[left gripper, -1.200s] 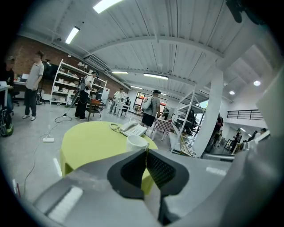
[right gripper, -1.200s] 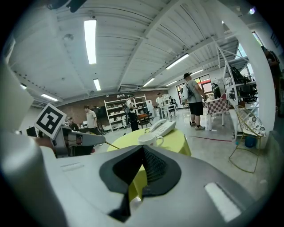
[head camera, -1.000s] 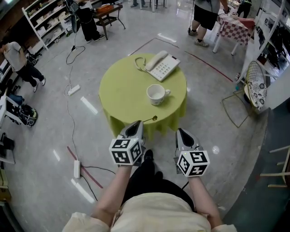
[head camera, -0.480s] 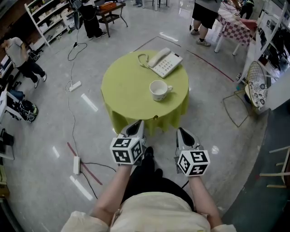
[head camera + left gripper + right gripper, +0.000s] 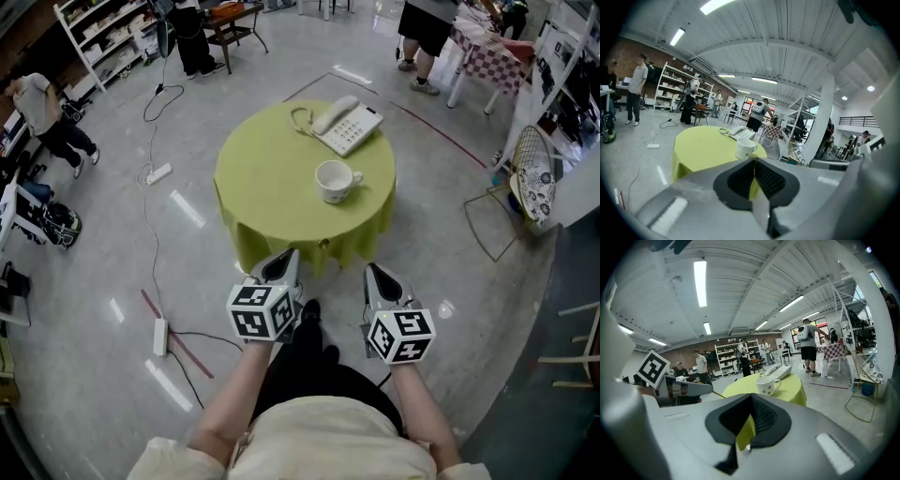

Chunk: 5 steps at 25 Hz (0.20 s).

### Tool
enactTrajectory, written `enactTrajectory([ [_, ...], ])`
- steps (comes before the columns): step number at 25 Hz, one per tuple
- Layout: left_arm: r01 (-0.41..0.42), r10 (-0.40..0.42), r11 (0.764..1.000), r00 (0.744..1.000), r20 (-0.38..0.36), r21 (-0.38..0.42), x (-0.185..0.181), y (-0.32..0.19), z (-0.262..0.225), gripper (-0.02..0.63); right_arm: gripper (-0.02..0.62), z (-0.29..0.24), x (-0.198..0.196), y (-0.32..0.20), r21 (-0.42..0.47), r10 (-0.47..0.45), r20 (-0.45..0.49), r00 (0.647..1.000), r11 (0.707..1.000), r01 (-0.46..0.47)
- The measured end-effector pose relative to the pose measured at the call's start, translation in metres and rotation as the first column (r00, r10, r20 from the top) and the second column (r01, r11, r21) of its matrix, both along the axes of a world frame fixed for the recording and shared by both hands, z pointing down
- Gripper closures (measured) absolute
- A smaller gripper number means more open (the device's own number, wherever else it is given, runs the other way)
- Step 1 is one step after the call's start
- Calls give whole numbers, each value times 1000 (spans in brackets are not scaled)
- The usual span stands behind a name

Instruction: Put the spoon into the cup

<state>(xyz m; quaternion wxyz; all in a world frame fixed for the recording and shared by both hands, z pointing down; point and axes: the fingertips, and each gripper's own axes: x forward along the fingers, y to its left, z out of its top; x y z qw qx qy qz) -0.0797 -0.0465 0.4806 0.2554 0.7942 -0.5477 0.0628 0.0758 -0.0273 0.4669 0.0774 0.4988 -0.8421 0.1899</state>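
Observation:
A white cup [image 5: 335, 180] with coloured dots stands on a round table under a yellow-green cloth [image 5: 272, 178]. In the left gripper view the cup [image 5: 745, 148] shows beyond the jaws. My left gripper [image 5: 285, 257] hovers in front of the table's near edge, shut on a thin spoon [image 5: 320, 244]. The spoon's bowl points toward the cloth's hanging edge. In the right gripper view the spoon's handle [image 5: 717, 393] sticks out of the left gripper [image 5: 689, 389]. My right gripper [image 5: 375, 273] is beside it, shut and with nothing in it, short of the table.
A white desk telephone [image 5: 348, 122] lies at the table's far side. Cables and a power strip [image 5: 160, 337] run over the floor at left. A wire chair [image 5: 525, 178] stands at right. People, shelves and a chequered table [image 5: 487, 56] are further back.
In the head view the table with cup and telephone has drifted slightly up and right. Both grippers keep their place in the picture, and the left stays shut on the spoon.

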Motion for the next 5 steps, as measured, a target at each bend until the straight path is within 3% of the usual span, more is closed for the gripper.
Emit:
enactTrajectory([
  [5,-5,5,1000,1000,7,6,-2,6,-2,598,595,-1,-4,6,1,-3,-1,1000,1000,3],
])
